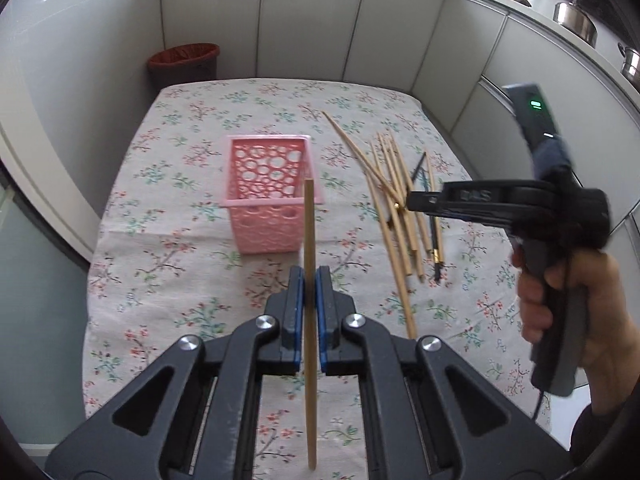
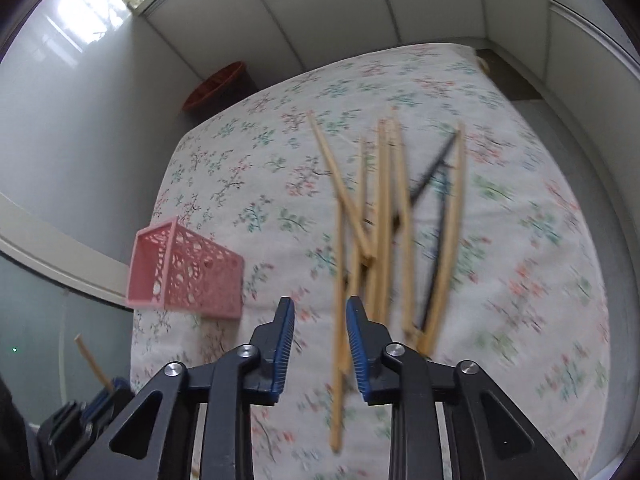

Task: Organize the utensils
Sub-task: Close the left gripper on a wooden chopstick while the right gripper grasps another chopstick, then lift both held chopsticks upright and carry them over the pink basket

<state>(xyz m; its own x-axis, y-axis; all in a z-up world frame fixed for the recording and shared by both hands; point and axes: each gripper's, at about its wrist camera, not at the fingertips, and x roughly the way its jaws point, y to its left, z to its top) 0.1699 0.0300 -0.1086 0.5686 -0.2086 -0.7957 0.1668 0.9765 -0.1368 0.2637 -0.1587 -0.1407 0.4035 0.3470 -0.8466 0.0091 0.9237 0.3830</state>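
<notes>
We find the left gripper [image 1: 308,280] clamped on one wooden chopstick [image 1: 309,232], its blue pads pressed to the stick on both sides. The stick stands nearly upright in the left wrist view, its upper end level with the near rim of the pink basket [image 1: 268,188]. We judge it is being carried to that basket but is not yet in it.

The basket stands upright near the middle of the table [image 1: 160,240], toward its left edge, and through the perforated walls we see nothing inside. On that evidence the sorting has scarcely begun.

The remaining chopsticks [image 1: 396,208] lie in a loose crossed pile toward the right edge of the table, mostly pale wood with a dark one or two among them. Nothing gives an exact count.

The right gripper [image 2: 320,320] hangs over the near end of that pile with its jaws partly apart. One pale stick runs between the pads in the right wrist view, but blur prevents us from confirming contact; we judge nothing is gripped yet.

Clear cloth lies between basket and pile, so the two hands have separate lanes. The near ends of several sticks lie toward the near edge of the table, where a careless pull could send one off. Cabinet doors [image 1: 304,20] and a red-lined bin [image 1: 184,62] stand beyond the far edge, well apart from the work.
</notes>
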